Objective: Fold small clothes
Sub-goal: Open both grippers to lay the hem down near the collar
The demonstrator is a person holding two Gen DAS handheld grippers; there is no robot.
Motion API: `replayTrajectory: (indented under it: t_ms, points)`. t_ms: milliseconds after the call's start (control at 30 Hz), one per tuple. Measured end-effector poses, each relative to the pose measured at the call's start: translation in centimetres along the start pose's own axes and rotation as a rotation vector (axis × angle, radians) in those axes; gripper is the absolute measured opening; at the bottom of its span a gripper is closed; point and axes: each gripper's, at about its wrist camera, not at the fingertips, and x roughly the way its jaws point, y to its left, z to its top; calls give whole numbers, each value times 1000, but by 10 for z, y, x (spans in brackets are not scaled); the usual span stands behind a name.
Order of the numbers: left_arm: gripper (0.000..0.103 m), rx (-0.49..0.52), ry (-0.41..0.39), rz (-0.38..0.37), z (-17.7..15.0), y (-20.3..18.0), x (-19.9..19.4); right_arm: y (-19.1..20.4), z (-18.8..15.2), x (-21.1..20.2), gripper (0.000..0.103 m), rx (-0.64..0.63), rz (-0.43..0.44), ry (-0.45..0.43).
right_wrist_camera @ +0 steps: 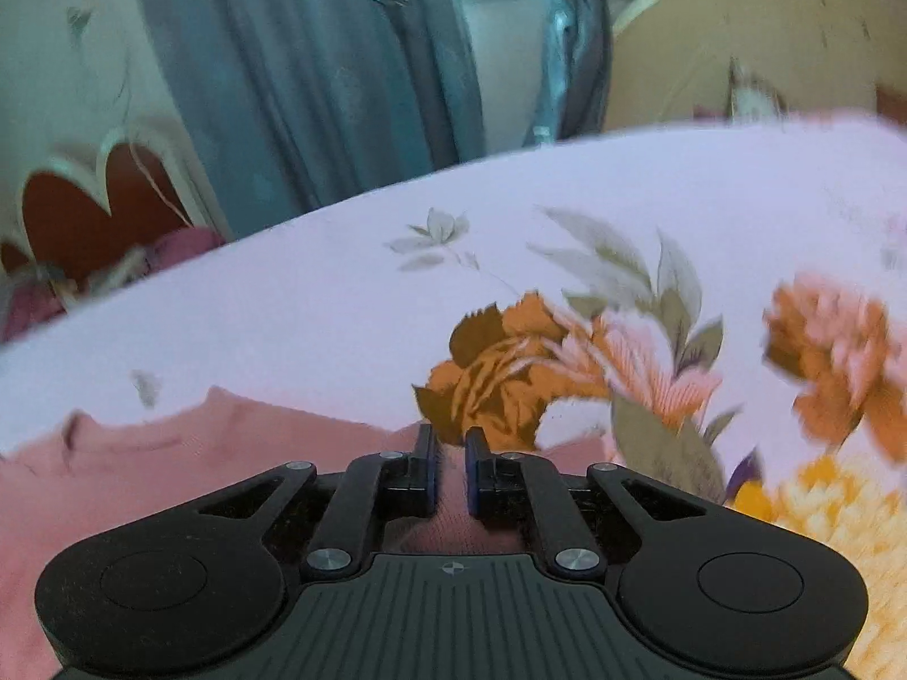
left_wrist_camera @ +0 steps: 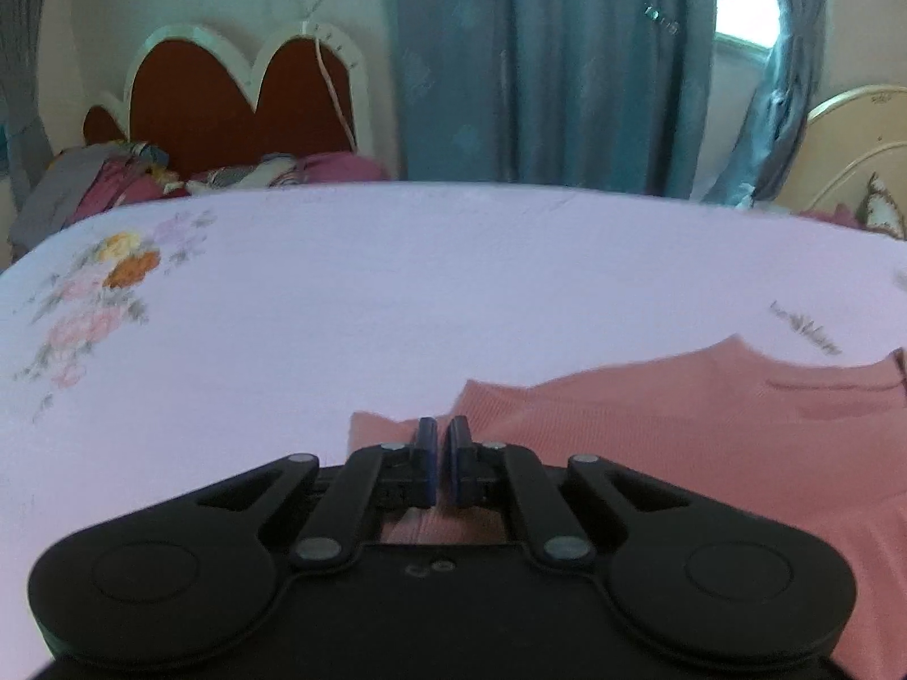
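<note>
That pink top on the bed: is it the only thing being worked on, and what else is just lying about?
In use:
- pink top
- left gripper, shut on its edge
- right gripper, shut on its edge

Just there:
- flowered bedsheet
- heap of clothes
- blue curtains
- headboard

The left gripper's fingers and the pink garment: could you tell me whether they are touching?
Touching. The left wrist view shows the left gripper with fingers closed on the pink garment's edge, cloth pinched between them.
</note>
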Motion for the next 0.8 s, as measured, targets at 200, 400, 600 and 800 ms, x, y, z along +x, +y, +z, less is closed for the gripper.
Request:
replayTrajectory:
  t_ms: [200, 400, 600, 800]
  points:
    - [31, 72, -13, 10, 3, -3, -13, -3, 5, -27, 8, 29, 13, -64]
    - [73, 51, -120, 7, 1, 5, -55, 13, 1, -54, 8, -6, 60, -63]
    - [73, 76, -101, -121, -7, -14, -93, 57, -29, -75, 8, -116, 136, -27]
    - [73, 119, -24, -183, -35, -45, -96, 98, -58, -74, 8, -221, 173, 3]
